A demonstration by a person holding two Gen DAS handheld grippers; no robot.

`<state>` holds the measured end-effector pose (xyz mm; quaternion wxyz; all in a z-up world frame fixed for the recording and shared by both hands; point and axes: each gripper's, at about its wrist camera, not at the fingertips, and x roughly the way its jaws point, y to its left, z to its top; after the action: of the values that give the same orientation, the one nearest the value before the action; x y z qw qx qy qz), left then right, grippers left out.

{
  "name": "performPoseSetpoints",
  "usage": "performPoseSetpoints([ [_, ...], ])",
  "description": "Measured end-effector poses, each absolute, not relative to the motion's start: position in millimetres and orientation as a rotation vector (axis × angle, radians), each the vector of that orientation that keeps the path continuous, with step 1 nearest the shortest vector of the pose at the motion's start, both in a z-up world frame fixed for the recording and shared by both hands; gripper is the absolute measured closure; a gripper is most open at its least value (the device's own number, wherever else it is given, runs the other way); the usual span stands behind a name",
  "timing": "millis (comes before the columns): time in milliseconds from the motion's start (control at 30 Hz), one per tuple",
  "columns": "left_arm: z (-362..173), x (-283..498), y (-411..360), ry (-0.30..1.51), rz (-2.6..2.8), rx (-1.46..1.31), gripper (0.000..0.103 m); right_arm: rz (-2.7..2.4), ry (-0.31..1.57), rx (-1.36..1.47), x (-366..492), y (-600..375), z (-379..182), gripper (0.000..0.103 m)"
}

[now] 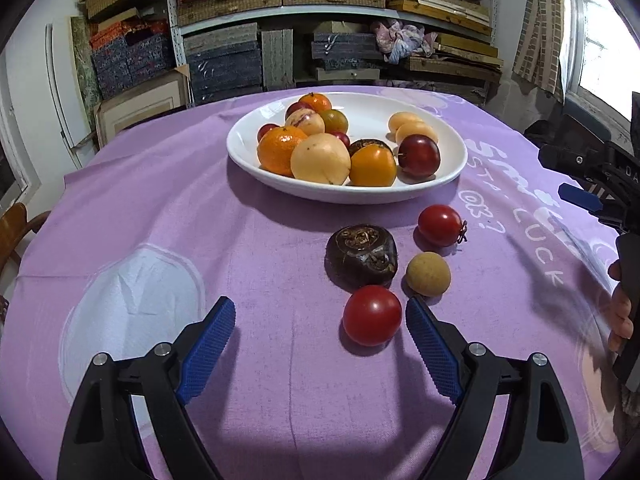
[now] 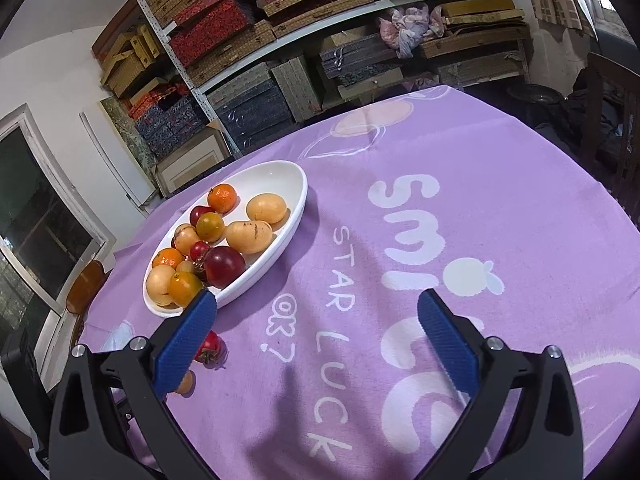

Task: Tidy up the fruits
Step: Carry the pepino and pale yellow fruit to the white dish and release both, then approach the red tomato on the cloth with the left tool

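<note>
A white oval bowl on the purple cloth holds several fruits: oranges, yellow fruits, a dark red plum. In front of it on the cloth lie a red tomato, a tan round fruit, a dark brown fruit and a second tomato. My left gripper is open and empty, its right finger just beside the near tomato. My right gripper is open and empty above the cloth's lettering, right of the bowl. It shows at the right edge of the left wrist view.
The purple cloth covers a round table. Shelves stacked with boxes stand behind the table. A wooden chair stands at the far right and another chair at the left edge.
</note>
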<state>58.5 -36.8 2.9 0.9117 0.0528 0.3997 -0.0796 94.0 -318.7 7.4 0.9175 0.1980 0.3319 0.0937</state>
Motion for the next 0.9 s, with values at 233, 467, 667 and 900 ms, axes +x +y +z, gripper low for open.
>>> performPoseSetpoints([
  [233,-1.8,64.5,-22.4,0.867,-0.097,0.085,0.015,0.201,0.699,0.403,95.8,-316.4,5.7,0.004],
  [467,5.1,67.4,20.2,0.837,0.011,0.034,0.016,0.202,0.699,0.405,95.5,-316.3,5.3,0.004],
  [667,5.2,55.7,22.0,0.851,-0.046,0.065,0.017,0.202,0.7,0.407,95.3,-315.8,4.9,0.004],
  [900,-0.2,44.7,36.4,0.9,-0.121,-0.009,0.026,0.203,0.705,0.403,95.3,-314.6,3.9,0.004],
])
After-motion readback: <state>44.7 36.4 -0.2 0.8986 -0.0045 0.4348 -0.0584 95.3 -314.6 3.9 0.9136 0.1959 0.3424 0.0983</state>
